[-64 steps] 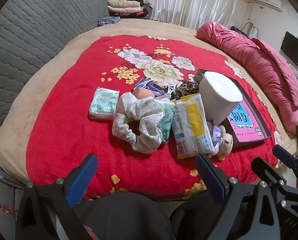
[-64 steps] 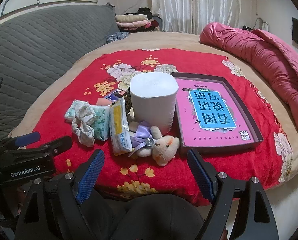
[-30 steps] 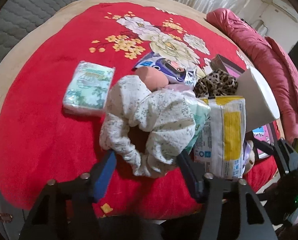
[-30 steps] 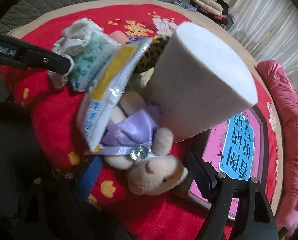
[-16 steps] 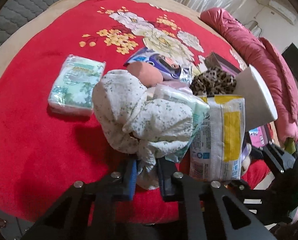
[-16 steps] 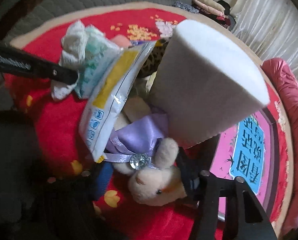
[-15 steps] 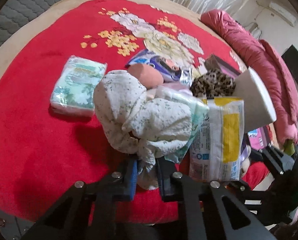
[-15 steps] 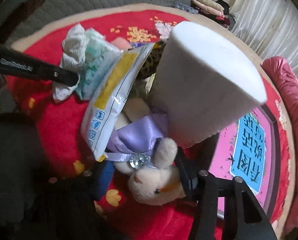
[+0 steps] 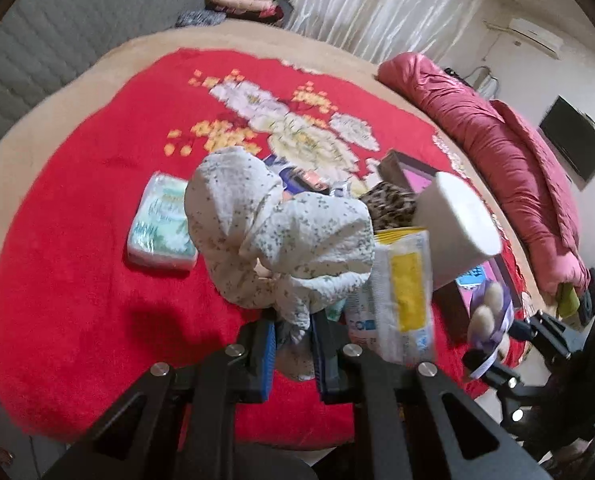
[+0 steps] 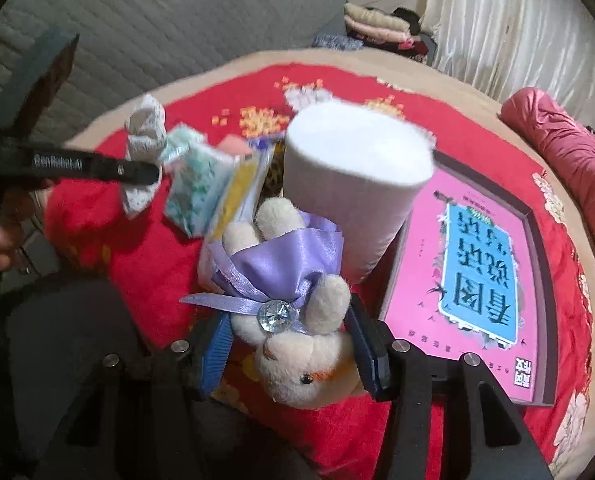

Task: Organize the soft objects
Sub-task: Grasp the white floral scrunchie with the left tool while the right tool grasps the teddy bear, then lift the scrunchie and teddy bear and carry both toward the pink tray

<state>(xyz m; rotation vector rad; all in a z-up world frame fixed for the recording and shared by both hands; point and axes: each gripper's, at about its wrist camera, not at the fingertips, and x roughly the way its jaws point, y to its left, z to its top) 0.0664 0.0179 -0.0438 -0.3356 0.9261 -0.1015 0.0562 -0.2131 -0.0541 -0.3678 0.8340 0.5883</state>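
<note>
Fabric was now pinched in the left gripper (image 9: pixel 293 344): the white floral scrunchie (image 9: pixel 281 236), which a second earlier lay on the red blanket (image 9: pixel 77 280) between parted jaws, hung lifted above the pile. The right gripper (image 10: pixel 289 344) had likewise clamped on the plush bunny (image 10: pixel 293 316) (purple ribbon dress), raising it beside the paper roll (image 10: pixel 357 184). Both pickups looked secured; sorting could follow.

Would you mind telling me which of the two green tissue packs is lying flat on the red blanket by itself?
The green tissue pack left of the white floral scrunchie lies flat and alone; the other green pack leans tilted against the yellow-striped packet.
</note>
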